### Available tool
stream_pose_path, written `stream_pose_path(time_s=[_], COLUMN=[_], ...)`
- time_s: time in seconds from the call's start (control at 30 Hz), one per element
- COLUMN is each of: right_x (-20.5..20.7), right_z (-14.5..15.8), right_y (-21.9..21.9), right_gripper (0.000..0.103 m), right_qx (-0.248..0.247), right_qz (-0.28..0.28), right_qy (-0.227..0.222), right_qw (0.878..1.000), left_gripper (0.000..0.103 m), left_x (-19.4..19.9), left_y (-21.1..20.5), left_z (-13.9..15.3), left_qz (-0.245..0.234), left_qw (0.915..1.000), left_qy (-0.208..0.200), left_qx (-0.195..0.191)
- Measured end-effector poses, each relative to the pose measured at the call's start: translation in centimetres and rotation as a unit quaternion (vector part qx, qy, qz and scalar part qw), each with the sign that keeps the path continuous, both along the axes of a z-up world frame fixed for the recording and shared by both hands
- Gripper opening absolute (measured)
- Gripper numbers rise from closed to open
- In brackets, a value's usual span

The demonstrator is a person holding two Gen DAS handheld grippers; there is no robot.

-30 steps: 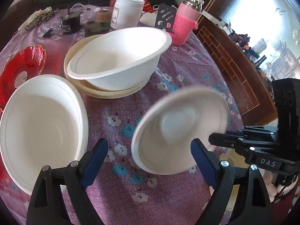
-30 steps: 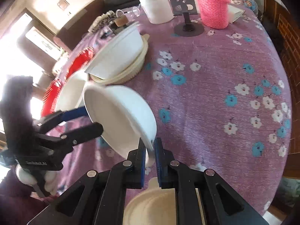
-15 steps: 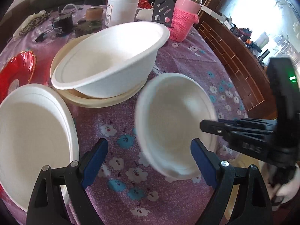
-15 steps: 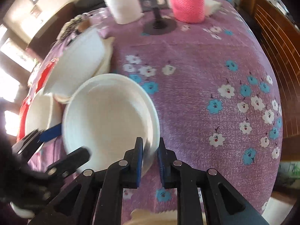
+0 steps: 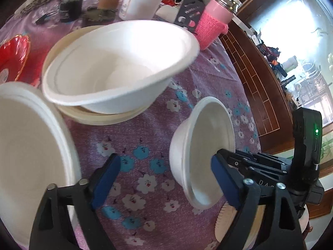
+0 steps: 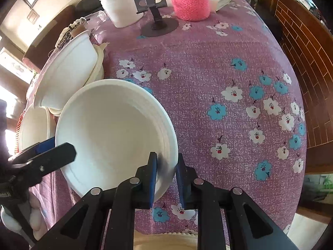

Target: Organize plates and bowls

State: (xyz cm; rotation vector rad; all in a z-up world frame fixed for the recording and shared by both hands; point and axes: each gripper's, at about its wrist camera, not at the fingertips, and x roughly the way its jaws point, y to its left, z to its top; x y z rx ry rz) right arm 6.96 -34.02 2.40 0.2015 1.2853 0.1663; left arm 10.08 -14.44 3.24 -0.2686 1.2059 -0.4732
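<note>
My right gripper (image 6: pixel 165 177) pinches the rim of the small white bowl (image 6: pixel 112 133), held tilted just above the desk (image 6: pixel 208 73). My left gripper (image 5: pixel 164 181), empty, jaws closing, sits just beside the bowl. Beyond it waits the big white bowl (image 5: pixel 116 62) on its cream plate (image 5: pixel 104 118).

The small white foam bowl (image 6: pixel 112 133) is tilted on edge above the purple floral cloth. A larger white foam bowl (image 5: pixel 116 66) sits tilted in a shallow cream plate (image 5: pixel 104 118) (rim visible beneath). A third white bowl (image 5: pixel 31 145) lies at the left.
</note>
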Motion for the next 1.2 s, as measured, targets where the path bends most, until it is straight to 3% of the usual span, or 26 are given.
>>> stream_pose_path(time_s=[0.03,0.1,0.17,0.37,0.5,0.8,1.0,1.2], right_x=[0.0,0.0,-0.2,-1.7,-3.0,-6.6,-7.1,-6.4], right_z=[0.0,0.0,0.4,3.0,5.8,11.2,13.1,11.7], right_y=[0.0,-0.1,0.0,-0.2,1.9,11.1,21.0,32.3], right_gripper=[0.018,0.018,0.018,0.016,0.017,0.017,0.017,0.019], right_qx=[0.002,0.004,-0.009,-0.006,-0.012,-0.001,0.037,0.057], right_qz=[-0.001,-0.005,-0.009,-0.015,-0.006,0.040,0.097,0.159], right_qy=[0.000,-0.003,-0.011,-0.052,-0.086,-0.151,-0.169,-0.154], right_qw=[1.000,1.000,1.000,0.999,0.996,0.988,0.980,0.974], left_gripper=[0.067,0.026,0.021,0.016,0.016,0.016,0.016,0.016], left_x=[0.1,0.5,0.7,-0.1,-1.6,-6.5,-10.2,-12.2], left_y=[-0.6,-2.0,-2.6,-2.2,-0.6,9.6,20.3,31.2], left_z=[0.0,-0.4,-0.7,0.0,2.1,7.2,9.1,9.1], left_qz=[-0.009,-0.030,-0.030,-0.029,-0.019,0.057,0.149,0.253], left_qw=[0.9999,0.9995,0.9994,0.9996,0.9991,0.9920,0.9768,0.9517], left_qy=[-0.002,0.008,0.008,-0.005,-0.038,-0.109,-0.145,-0.172], left_qx=[0.004,0.001,0.015,0.005,0.004,-0.031,-0.049,-0.032])
